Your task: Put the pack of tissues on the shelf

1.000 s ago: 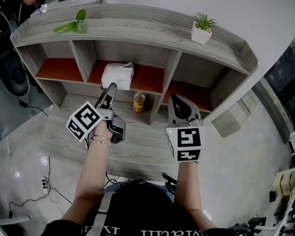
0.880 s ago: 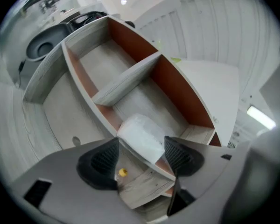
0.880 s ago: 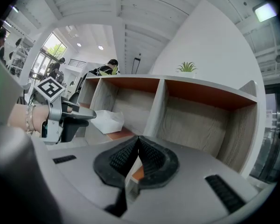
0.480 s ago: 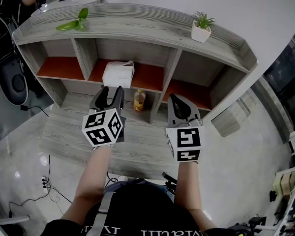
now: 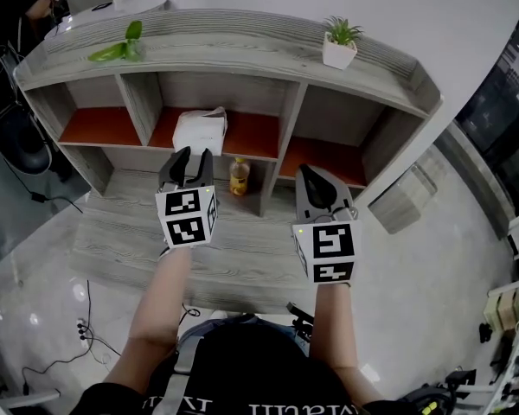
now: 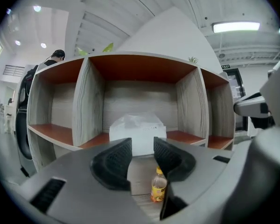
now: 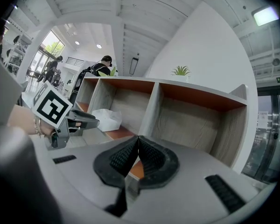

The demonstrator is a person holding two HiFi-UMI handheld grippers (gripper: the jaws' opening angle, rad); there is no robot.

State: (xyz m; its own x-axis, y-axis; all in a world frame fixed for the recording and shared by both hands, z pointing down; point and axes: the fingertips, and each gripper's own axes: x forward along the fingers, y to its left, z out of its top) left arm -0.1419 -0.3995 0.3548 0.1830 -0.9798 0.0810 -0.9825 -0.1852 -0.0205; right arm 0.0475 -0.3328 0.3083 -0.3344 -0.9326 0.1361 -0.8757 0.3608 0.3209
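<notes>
On the orange board of the middle compartment of the shelf point(image 5: 242, 54) sits the pack of tissues point(image 5: 200, 130), white and crumpled at the top, toward the left side of that bay and touching neither gripper; the compartments to either side of it show only their orange floors. Below it, on the lower grey board beside the upright divider, stands a small bottle point(image 5: 238, 177) with a yellow label. Along the top of the shelf a potted plant point(image 5: 340, 43) stands toward the right and a leafy sprig point(image 5: 121, 46) toward the left.

In front of the shelf the left gripper point(image 5: 193, 154) is held level and points at the middle compartment; its jaws have just been closing and stand partly apart, with nothing between them; the pack and the bottle show only beyond the gap, well clear of the pads. To its right the right gripper point(image 5: 310, 173) points at the right-hand part of the shelf; its jaws are pressed together tip to tip and grip nothing. Each gripper's marker cube faces up toward the head camera.
</notes>
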